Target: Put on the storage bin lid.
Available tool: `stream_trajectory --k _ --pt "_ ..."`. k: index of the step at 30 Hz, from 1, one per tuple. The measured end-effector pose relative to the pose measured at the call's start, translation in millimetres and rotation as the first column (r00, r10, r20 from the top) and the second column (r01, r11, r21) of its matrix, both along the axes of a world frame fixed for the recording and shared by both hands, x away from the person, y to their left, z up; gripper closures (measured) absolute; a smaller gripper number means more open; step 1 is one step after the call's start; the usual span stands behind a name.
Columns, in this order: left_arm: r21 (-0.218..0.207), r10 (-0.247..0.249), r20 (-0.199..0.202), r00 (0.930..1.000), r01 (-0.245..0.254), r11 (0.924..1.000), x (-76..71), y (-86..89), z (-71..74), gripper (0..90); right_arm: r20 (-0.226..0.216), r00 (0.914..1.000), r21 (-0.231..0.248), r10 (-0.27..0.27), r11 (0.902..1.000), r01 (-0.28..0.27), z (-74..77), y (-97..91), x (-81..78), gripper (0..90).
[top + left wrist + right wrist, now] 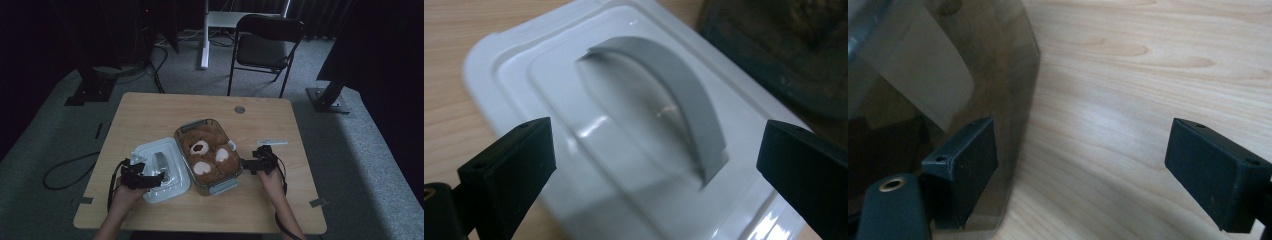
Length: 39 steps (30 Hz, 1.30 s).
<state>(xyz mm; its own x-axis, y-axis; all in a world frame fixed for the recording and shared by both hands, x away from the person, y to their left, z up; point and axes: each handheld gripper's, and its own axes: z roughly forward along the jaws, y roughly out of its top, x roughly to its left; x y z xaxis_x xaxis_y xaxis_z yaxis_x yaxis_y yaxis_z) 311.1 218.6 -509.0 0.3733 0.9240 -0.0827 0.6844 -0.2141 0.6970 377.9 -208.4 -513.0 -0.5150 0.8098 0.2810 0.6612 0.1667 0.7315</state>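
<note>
Left gripper [651, 165] fingers [509, 170] are spreading released astride the lid's [160, 172] handle [684, 100], ready to lift; right gripper [1098, 175], released, is bracing the container [210, 155] wall beside its fingers

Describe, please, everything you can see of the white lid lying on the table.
The white lid is a glossy, plastic-looking rounded rectangle with a stepped rim and a recessed centre spanned by a grey arched handle. It lies flat on the wooden table, handle up, just left of the clear container. The left gripper, jaws open, hovers over it astride the handle.
</note>
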Motion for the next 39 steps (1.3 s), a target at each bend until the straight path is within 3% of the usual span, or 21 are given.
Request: stream_trajectory --k 5,11,15,16,18,20,23,27,32,37,39 --pt "0.011 -0.005 -0.011 0.9999 0.005 0.9999 16.0 -16.3 -5.1 3.3 -0.023 0.9997 -0.034 0.010 0.9994 -0.011 -9.9 3.2 -1.9 12.9" --pt "0.026 0.007 -0.023 0.9997 -0.006 0.9997 27.8 -24.1 -14.7 7.3 -0.005 0.9998 -0.040 0.018 0.9990 -0.018 -11.0 8.5 -5.6 12.9" --pt "0.020 0.024 -0.009 0.9997 -0.024 0.9995 29.7 -21.2 -17.4 19.8 -0.005 0.9995 -0.031 0.030 0.9991 -0.030 -11.3 12.2 -6.5 13.3" --pt "0.001 0.018 -0.006 0.9998 -0.018 0.9998 29.8 -18.9 -17.9 29.7 -0.001 0.9995 -0.027 0.030 0.9992 -0.030 -11.4 12.3 -6.8 13.4" --pt "-0.005 0.006 -0.009 0.9999 -0.006 1.0000 30.0 -17.6 -18.4 35.0 -0.003 0.9997 -0.020 0.026 0.9995 -0.026 -11.8 12.5 -7.2 13.3" --pt "-0.008 -0.019 -0.001 0.9998 0.019 0.9998 28.8 -17.3 -17.9 46.4 -0.001 0.9997 -0.017 0.023 0.9996 -0.023 -12.2 12.9 -7.8 13.4" --pt "-0.008 -0.031 0.000 0.9995 0.031 0.9995 27.9 -16.9 -17.2 54.5 0.000 0.9997 -0.020 0.026 0.9995 -0.026 -12.9 14.4 -9.0 13.5" --pt "-0.064 -0.009 -0.017 0.9998 0.008 0.9979 27.8 -8.5 -16.6 61.7 -0.012 0.9993 -0.011 0.035 0.9993 -0.035 -15.9 15.8 -10.4 13.9" --pt "-0.102 -0.023 -0.006 0.9997 0.023 0.9945 21.1 4.2 -5.1 70.7 -0.019 0.9986 0.001 0.050 0.9988 -0.050 -19.1 18.4 -12.5 13.9" --pt "-0.138 -0.029 0.025 0.9992 0.033 0.9899 10.8 21.3 13.4 72.0 -0.025 0.9973 0.028 0.068 0.9973 -0.068 -26.2 23.4 -14.4 13.9" --pt "-0.160 -0.024 0.045 0.9987 0.031 0.9866 5.1 28.2 23.0 72.0 -0.018 0.9968 0.013 0.078 0.9969 -0.078 -26.4 28.9 -16.8 13.9"
